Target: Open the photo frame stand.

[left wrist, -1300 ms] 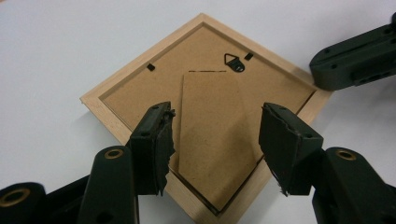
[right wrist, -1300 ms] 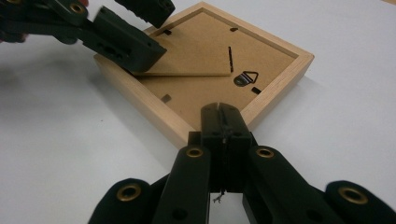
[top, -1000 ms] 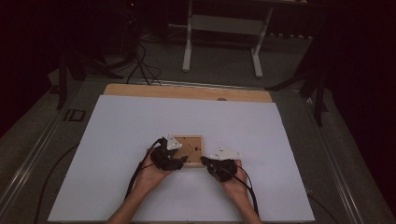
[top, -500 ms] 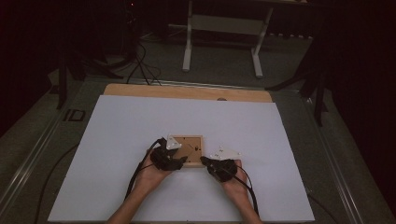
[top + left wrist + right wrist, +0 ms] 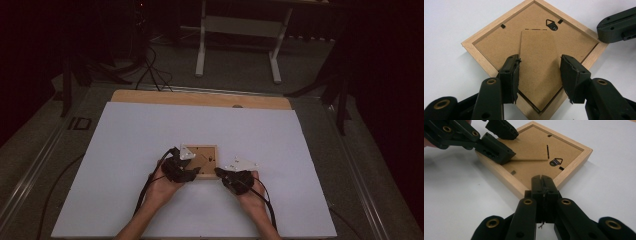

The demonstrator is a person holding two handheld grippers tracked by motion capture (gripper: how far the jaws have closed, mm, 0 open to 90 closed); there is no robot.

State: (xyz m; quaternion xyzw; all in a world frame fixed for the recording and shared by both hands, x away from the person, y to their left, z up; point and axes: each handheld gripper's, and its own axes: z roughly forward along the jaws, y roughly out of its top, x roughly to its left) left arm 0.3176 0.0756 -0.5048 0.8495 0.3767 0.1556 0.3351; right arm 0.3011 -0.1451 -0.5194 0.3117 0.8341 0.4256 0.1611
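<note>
A light wooden picture frame [image 5: 206, 155] lies face down on the white table, its brown backboard [image 5: 496, 45] and metal hanger [image 5: 552, 24] facing up. My left gripper [image 5: 539, 75] is open astride the cardboard stand flap [image 5: 539, 50]. Its jaws have just been closing, the flap between them and the pads close beside its two long edges. In the right gripper view the flap [image 5: 531, 157] sits slightly raised off the backboard. My right gripper [image 5: 543, 182] is shut on nothing, its tip against the frame's rim [image 5: 571, 167] near a corner. Seen from above, the left gripper [image 5: 192, 170] and right gripper [image 5: 220, 173] flank the frame's near side.
The white sheet [image 5: 150, 130] covers the table, with a wooden strip [image 5: 200, 98] along its far edge. A white metal stand [image 5: 240, 30] and cables [image 5: 150, 65] are on the dark floor beyond. Both grippers trail black cables toward the near edge.
</note>
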